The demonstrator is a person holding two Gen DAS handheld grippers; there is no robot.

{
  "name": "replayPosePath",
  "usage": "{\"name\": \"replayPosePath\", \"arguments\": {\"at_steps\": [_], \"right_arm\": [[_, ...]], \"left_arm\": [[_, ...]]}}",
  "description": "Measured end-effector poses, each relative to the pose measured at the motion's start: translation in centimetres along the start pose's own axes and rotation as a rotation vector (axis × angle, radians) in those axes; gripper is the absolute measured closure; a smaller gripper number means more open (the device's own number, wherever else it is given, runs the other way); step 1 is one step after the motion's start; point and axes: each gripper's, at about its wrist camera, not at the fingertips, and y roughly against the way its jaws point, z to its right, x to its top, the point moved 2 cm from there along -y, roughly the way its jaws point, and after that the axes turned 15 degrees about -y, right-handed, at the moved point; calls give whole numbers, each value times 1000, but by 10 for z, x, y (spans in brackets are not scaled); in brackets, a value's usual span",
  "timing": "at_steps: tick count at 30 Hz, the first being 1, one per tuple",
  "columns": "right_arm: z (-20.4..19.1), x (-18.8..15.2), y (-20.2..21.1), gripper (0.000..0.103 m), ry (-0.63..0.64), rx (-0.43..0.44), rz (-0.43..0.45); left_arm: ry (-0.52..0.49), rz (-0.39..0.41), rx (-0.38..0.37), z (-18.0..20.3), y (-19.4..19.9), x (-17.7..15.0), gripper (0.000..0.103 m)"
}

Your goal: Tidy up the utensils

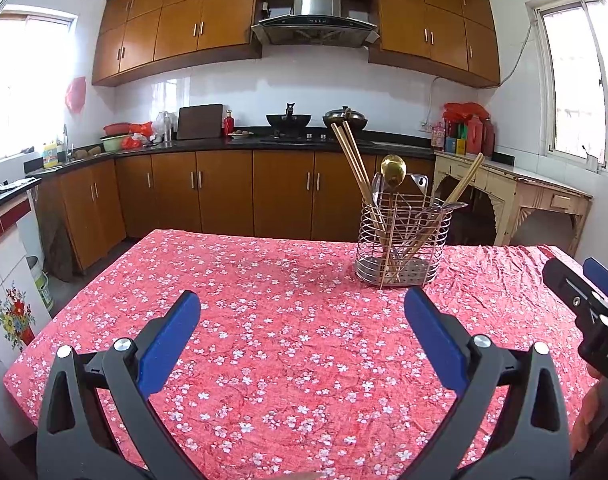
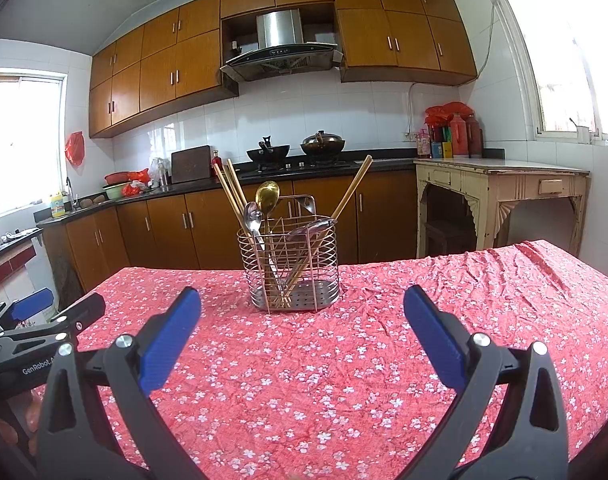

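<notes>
- A wire utensil holder (image 2: 288,264) stands upright near the far edge of the table (image 2: 483,320), which wears a red floral cloth.
- Inside it I see wooden chopsticks (image 2: 232,192) leaning left, one leaning right, a gold spoon (image 2: 267,197) and silver spoons (image 2: 252,216).
- My left gripper (image 1: 302,332) hovers above the near cloth, blue pads spread wide, gripping nothing.
- My right gripper (image 2: 302,328) does likewise, fingers apart.
- Bare cloth lies between both tools and the holder; the near half is open.
</notes>
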Motion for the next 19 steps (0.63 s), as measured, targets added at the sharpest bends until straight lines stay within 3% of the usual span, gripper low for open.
{"name": "replayPosePath", "arguments": {"at_steps": [19], "right_arm": [[2, -1, -2, 4, -6, 0, -4]], "left_arm": [[9, -6, -2, 4, -1, 1, 2]]}}
